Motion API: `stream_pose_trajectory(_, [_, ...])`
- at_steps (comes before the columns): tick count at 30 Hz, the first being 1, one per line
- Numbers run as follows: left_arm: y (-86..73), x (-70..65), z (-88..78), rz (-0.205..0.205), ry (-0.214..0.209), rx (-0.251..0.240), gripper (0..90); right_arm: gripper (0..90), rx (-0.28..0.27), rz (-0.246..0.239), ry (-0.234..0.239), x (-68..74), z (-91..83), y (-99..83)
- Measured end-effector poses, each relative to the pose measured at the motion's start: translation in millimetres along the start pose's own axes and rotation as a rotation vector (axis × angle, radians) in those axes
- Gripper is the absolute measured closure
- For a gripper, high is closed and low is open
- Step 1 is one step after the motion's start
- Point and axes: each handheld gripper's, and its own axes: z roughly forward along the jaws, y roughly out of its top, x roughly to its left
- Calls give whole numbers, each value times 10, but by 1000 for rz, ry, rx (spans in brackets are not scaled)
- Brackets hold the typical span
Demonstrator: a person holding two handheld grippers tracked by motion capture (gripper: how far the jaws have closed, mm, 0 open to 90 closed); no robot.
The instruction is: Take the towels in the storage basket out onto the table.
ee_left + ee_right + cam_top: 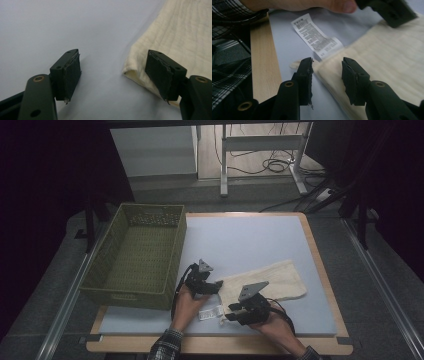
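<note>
Right gripper (327, 75): jaws spread, straddling the cream cloth (387, 57) corner, care label (317, 37) just beyond. Left gripper (117, 75): jaws spread, cloth edge beside its right jaw.

Table (260, 232) fills the middle of the frame, wooden rim with a pale blue-grey mat over the top. Green woven basket (137, 255) sits on it at left, overhanging the table's left edge. Cream cloth (280, 280) lies flat on the mat at lower right of centre, one corner folded. White printed care label (211, 313) lies on the mat at the cloth's lower-left end, near the front edge.
</note>
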Motion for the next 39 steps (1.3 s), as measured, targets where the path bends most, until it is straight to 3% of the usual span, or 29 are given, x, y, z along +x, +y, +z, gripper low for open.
stream_pose_trajectory(5, [-2,-1,2,-4,-1,-3,283,546,31,-34,-36,89,127,27])
stream_pose_trajectory(8, [2,2,6,1,-20,4,245,550,31,-84,-81,147,152,16])
stream_pose_trajectory(10, [8,-8,14,15,-24,12,196,613,38,-110,-128,190,157,12])
stream_pose_trajectory(14, [9,-14,7,18,-11,12,217,764,36,-90,-147,174,152,14])
stream_pose_trajectory(16, [4,-6,-10,11,-7,-2,303,830,30,-66,-132,130,139,10])
stream_pose_trajectory(20, [2,-10,-20,20,-33,-16,589,846,12,-15,-93,61,129,-7])
stream_pose_trajectory(22, [6,-17,-19,27,-108,-18,764,847,6,-9,-84,50,125,-13])
stream_pose_trajectory(23, [8,-22,-19,18,-108,-18,856,847,6,-8,-83,49,125,-12])
stream_pose_trajectory(28, [-9,-78,-79,20,-50,-32,873,846,19,-37,-84,94,159,37])
stream_pose_trajectory(32, [-48,-78,-205,7,-4,-46,871,845,7,-35,-55,126,237,92])
stream_pose_trajectory(36, [-58,-78,-248,-3,3,-61,870,845,-1,-57,-48,192,270,151])
stream_pose_trajectory(39, [-21,-77,-249,-10,-15,-81,870,846,-22,-52,-56,196,184,160])
